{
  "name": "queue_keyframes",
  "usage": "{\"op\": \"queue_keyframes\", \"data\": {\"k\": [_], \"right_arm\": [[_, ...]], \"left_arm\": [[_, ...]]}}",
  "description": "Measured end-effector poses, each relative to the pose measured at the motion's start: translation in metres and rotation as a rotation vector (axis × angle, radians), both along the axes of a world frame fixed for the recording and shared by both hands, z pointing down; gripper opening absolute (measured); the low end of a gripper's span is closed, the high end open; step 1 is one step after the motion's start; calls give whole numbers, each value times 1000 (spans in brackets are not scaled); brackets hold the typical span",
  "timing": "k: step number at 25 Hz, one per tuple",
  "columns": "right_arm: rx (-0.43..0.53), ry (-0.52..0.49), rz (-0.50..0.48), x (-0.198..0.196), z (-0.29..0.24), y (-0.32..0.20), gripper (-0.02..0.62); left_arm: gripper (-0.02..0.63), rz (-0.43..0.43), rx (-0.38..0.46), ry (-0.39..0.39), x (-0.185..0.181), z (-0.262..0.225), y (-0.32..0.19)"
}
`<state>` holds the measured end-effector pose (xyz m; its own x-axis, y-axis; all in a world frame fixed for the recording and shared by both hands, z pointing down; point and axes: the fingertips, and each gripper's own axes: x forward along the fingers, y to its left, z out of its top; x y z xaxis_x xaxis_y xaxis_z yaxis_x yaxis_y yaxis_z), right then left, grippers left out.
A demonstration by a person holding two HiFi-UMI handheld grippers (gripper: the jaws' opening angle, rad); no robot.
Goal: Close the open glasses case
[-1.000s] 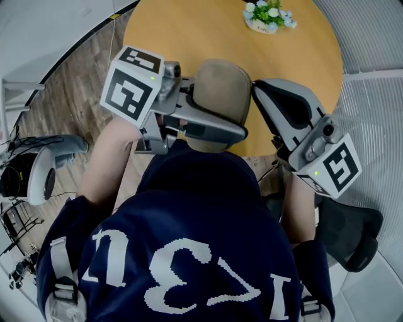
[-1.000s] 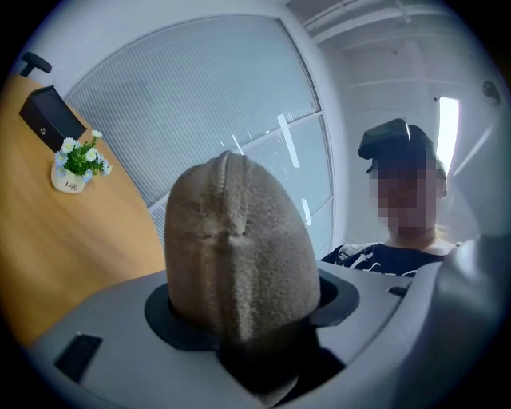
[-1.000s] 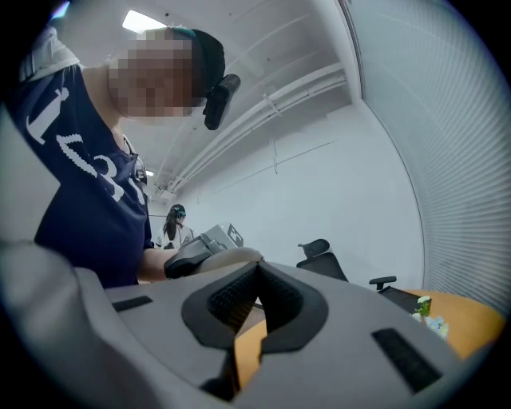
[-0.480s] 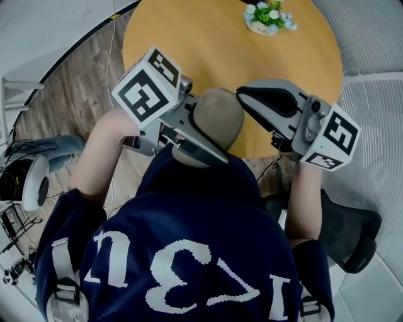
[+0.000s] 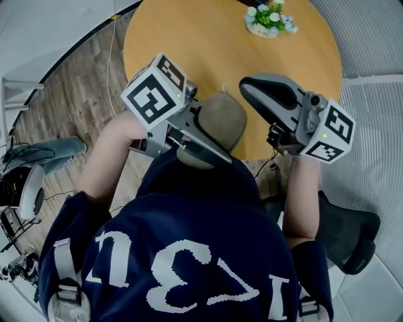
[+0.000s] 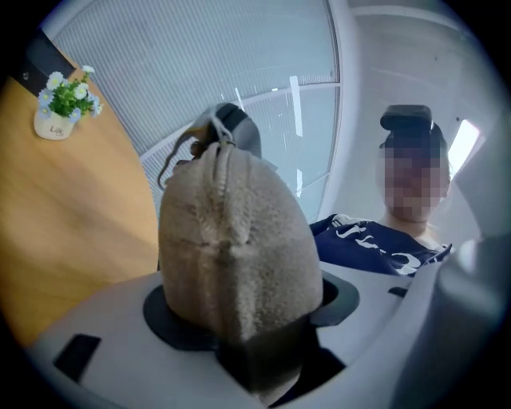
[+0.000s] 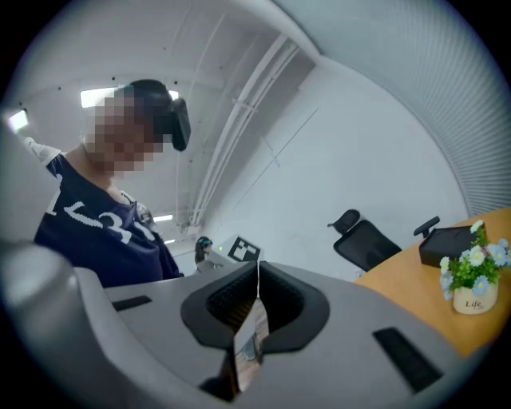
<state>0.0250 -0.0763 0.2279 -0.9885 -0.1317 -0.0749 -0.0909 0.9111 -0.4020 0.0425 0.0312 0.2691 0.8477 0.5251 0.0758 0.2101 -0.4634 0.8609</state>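
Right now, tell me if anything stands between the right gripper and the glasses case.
Nothing visible does. The glasses case is clamped in the left gripper. The right gripper, its jaws shut and empty, hangs just beside the case in the head view, with only open air between them.

Small flower pot (image 5: 269, 19) sits on round wooden table (image 5: 201, 44).

Navy short-sleeved shirt (image 5: 189, 251) with white print — grey left gripper (image 6: 247, 307) and right gripper (image 7: 257, 295) carry black-and-white marker cubes (image 5: 153, 93).
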Motion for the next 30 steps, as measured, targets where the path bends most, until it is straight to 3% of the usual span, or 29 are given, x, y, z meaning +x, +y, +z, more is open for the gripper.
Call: {"op": "queue_keyframes", "data": {"k": [4, 8, 11, 15, 22, 30], "right_arm": [[77, -52, 266, 31, -15, -35, 26], [185, -17, 519, 61, -23, -55, 26], [245, 19, 665, 77, -24, -63, 25], [274, 51, 764, 83, -21, -66, 26], [299, 95, 841, 81, -11, -58, 26], [285, 136, 891, 83, 0, -57, 25]], "left_arm": [[291, -185, 51, -4, -7, 9, -40], [291, -501, 176, 27, -25, 3, -99], [291, -786, 317, 59, -52, -11, -145], [291, -1035, 558, 27, -85, -25, -180], [291, -1257, 942, -189, -124, -19, -196], [290, -1382, 1025, -189, -140, -25, -191]]}}
